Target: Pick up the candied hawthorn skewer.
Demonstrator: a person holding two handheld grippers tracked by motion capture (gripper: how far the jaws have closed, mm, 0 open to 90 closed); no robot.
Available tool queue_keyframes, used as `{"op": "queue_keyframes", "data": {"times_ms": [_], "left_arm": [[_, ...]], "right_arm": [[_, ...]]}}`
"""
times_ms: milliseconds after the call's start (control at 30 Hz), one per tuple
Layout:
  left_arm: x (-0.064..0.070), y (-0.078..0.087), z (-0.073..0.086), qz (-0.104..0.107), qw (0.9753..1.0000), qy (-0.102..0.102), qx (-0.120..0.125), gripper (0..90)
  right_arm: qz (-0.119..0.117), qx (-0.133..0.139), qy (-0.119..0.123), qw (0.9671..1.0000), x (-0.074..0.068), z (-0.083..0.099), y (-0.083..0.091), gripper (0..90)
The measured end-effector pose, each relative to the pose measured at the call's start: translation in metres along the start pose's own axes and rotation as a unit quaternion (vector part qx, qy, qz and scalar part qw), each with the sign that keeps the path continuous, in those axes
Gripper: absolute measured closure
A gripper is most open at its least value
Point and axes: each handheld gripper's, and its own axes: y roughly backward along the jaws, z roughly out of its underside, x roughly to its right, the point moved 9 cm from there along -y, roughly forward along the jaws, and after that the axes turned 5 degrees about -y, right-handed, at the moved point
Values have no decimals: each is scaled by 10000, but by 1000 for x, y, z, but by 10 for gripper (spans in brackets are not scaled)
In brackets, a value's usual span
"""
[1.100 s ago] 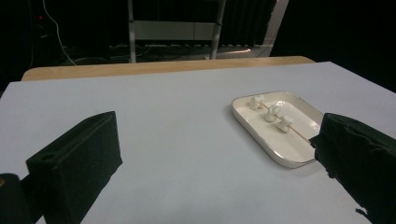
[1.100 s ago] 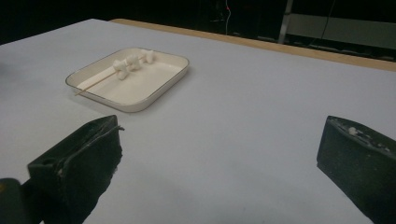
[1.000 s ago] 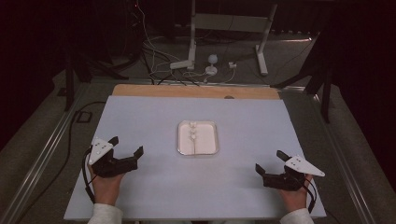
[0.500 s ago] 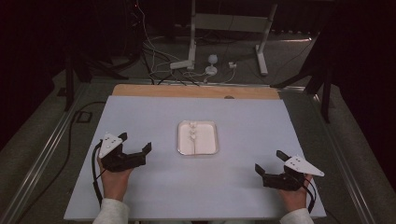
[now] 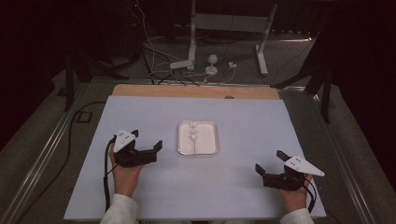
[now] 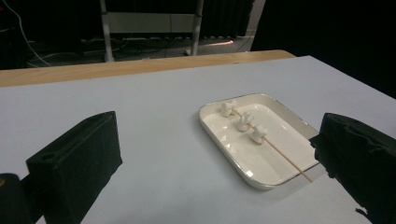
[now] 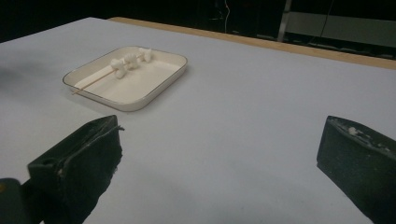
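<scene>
White tray (image 5: 212,148): mid-table, between both grippers.
Skewer (image 6: 280,153): in tray, three white pieces (image 6: 243,122) threaded near far end.
Left gripper (image 5: 148,145): jaws wide apart, empty, near tray's left side.
Right gripper (image 5: 271,162): jaws wide apart, empty, well apart from tray.

Tool (image 7: 219,158) jaws apart, tray (image 7: 154,91) beyond, perhaps marshmallows (image 7: 128,60) skewered

A pale grey-white worktop (image 5: 233,186) with a light wooden far edge is seen. A shallow cream rectangular tray (image 6: 275,161) carries three white lumps (image 6: 244,122) on a tan wooden skewer (image 6: 285,158). Plain black jaws are shown on both grippers.
</scene>
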Motion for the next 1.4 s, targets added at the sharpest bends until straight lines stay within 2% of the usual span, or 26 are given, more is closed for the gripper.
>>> {"op": "queue_keyframes", "data": {"times_ms": [767,1400], "left_arm": [[29,-39,4,293,9993,-47,-234,11],[56,-73,14,498,9976,-51,-468,11]], "right_arm": [[15,-15,-23,10000,2,1,1,0],[19,-23,-8,10000,2,1,0,0]]}}
